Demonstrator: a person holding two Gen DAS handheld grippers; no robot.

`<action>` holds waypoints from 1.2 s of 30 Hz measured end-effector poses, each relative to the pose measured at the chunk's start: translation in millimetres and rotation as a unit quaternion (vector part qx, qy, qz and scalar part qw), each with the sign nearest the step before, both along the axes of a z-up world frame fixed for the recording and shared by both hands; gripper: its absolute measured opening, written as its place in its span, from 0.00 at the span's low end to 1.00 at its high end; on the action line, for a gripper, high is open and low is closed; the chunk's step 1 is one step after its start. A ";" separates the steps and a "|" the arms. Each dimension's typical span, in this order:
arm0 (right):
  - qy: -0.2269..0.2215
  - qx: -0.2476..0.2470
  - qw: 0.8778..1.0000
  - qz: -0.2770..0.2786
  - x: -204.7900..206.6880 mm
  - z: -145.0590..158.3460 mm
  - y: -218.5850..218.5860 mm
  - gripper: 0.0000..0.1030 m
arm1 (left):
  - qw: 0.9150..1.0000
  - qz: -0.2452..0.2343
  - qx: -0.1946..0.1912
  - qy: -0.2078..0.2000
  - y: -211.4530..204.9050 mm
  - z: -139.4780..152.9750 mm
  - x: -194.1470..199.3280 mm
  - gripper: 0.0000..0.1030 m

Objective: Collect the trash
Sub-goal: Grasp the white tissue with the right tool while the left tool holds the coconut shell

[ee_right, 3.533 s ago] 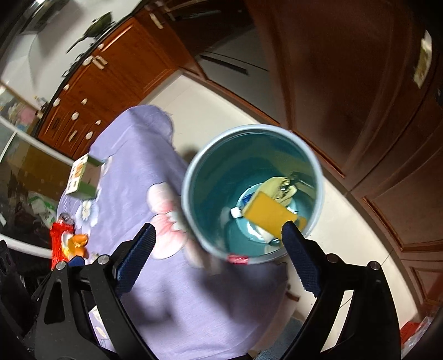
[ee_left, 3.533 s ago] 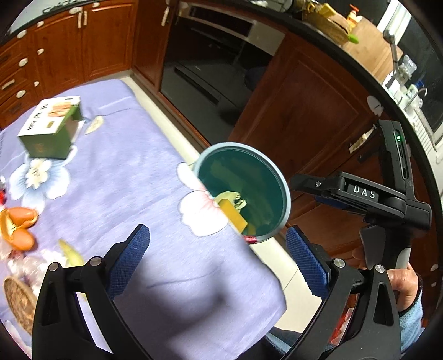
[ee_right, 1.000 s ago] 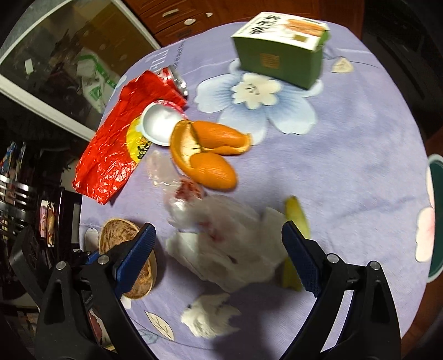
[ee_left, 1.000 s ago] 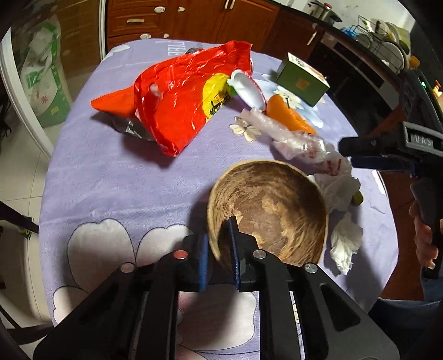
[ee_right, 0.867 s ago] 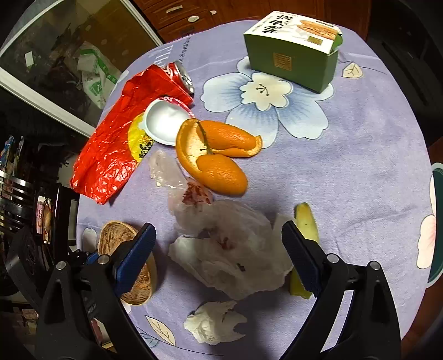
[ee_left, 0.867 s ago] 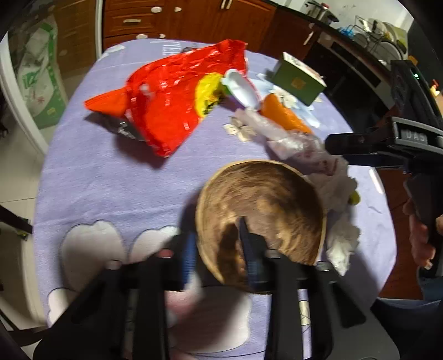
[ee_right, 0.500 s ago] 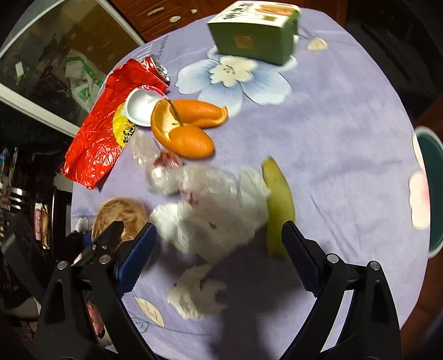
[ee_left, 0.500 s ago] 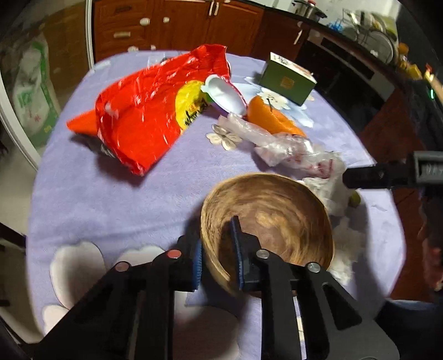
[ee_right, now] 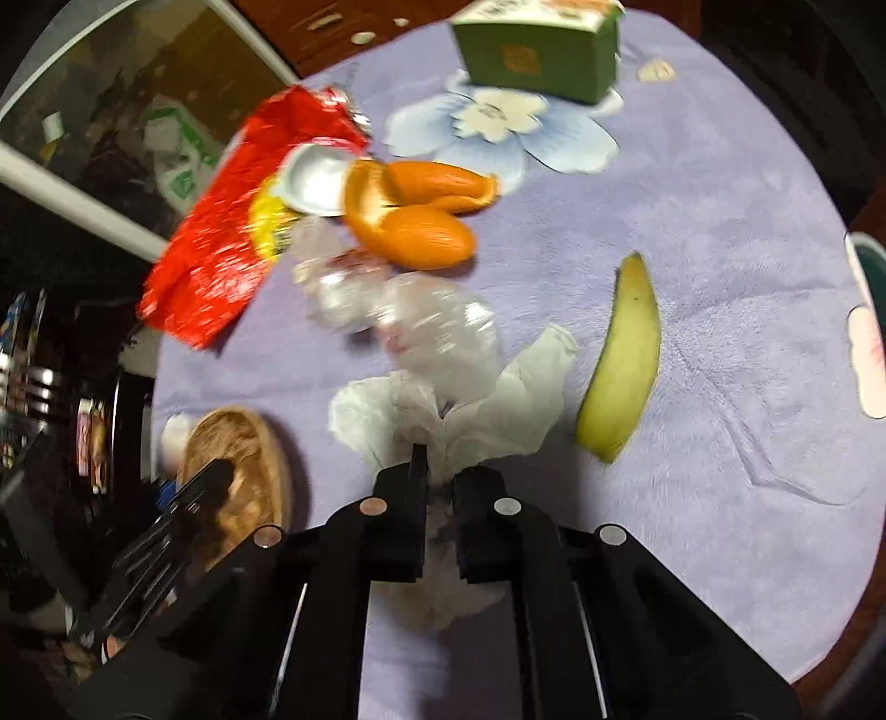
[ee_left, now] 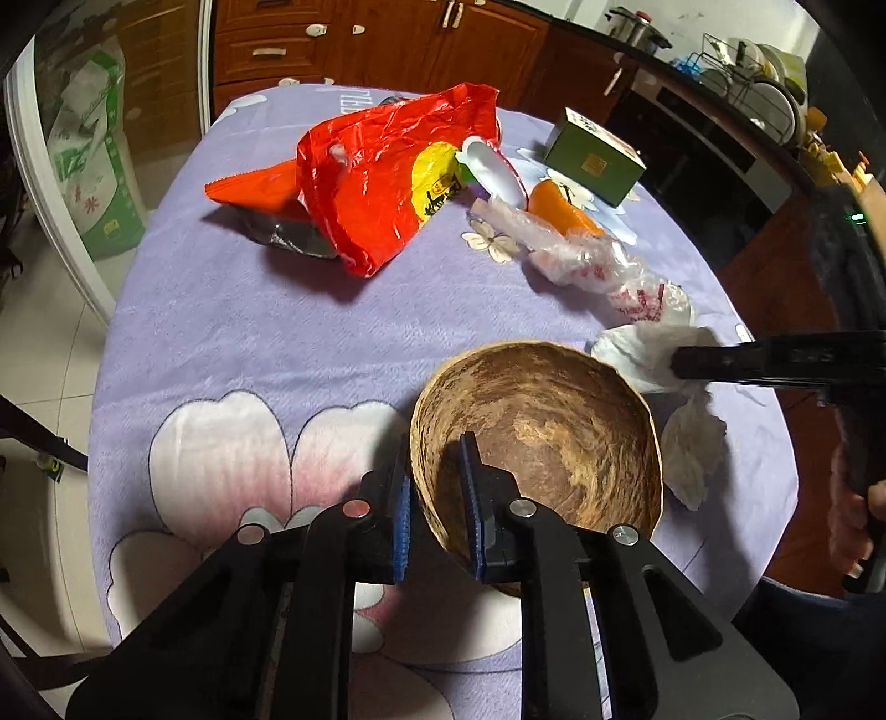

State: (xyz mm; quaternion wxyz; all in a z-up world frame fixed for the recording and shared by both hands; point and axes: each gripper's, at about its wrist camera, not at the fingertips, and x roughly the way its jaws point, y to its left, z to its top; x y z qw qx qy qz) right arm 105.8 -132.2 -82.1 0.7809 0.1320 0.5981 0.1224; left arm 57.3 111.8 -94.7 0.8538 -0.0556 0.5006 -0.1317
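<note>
My left gripper point(ee_left: 437, 498) is shut on the near rim of a brown coconut-shell bowl point(ee_left: 554, 426) on the purple floral tablecloth point(ee_left: 249, 332). My right gripper point(ee_right: 440, 493) is shut on crumpled white tissue point(ee_right: 487, 410); in the left wrist view it shows as a black bar point(ee_left: 775, 363) over that tissue point(ee_left: 637, 349). A clear plastic bag point(ee_right: 421, 321), orange peel point(ee_right: 421, 216), a banana peel point(ee_right: 626, 365), a red snack bag point(ee_left: 382, 177), a white lid point(ee_left: 493, 171) and a green box point(ee_left: 595, 158) lie on the table.
The teal trash bin point(ee_right: 872, 277) shows just past the table's right edge. Wooden cabinets point(ee_left: 387, 44) and an oven stand behind. A second tissue wad point(ee_left: 692, 448) lies right of the bowl. The bowl also shows in the right wrist view point(ee_right: 238, 459).
My right gripper came down from above the table and closed on the white tissue. My left gripper stays clamped on the bowl's rim, shifting it slightly.
</note>
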 end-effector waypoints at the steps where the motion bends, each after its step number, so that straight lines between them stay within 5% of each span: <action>1: -0.001 0.000 1.000 0.005 -3.8 4.0 0.7 0.07 | 1.000 -0.001 0.002 -0.001 0.0 0.1 -0.6 0.18; 9: 0.046 -0.014 0.998 0.039 -36.4 -9.4 6.0 0.11 | 1.000 0.002 0.003 -0.002 -1.0 0.1 -8.8 0.18; 11: 0.048 -0.014 0.998 0.036 -36.1 -11.9 5.0 0.21 | 1.000 -0.003 0.010 -0.002 -3.1 0.3 -11.0 0.22; 13: 0.045 -0.021 0.998 0.032 -35.7 -12.9 6.3 0.47 | 1.000 -0.010 0.012 -0.001 -6.2 1.0 -12.4 0.29; 18: 0.035 -0.026 0.998 0.037 -35.0 -19.4 11.9 0.52 | 0.999 -0.014 0.030 -0.005 -12.8 1.4 -15.9 0.34; 20: 0.023 -0.030 0.998 0.043 -34.5 -18.7 15.2 0.31 | 0.999 -0.010 0.035 -0.007 -14.6 1.4 -16.2 0.34; 21: 0.025 -0.027 0.998 0.046 -33.9 -20.2 15.5 0.11 | 0.999 -0.007 0.037 -0.008 -15.1 1.3 -17.0 0.33; 24: 0.021 -0.006 0.999 0.046 -33.4 -19.8 18.6 0.09 | 0.999 0.003 0.030 -0.012 -15.6 6.2 -20.7 0.11; 36: -0.061 0.062 0.996 -0.033 -30.3 41.7 -66.5 0.09 | 0.999 -0.015 0.023 -0.042 -57.3 52.1 -13.1 0.07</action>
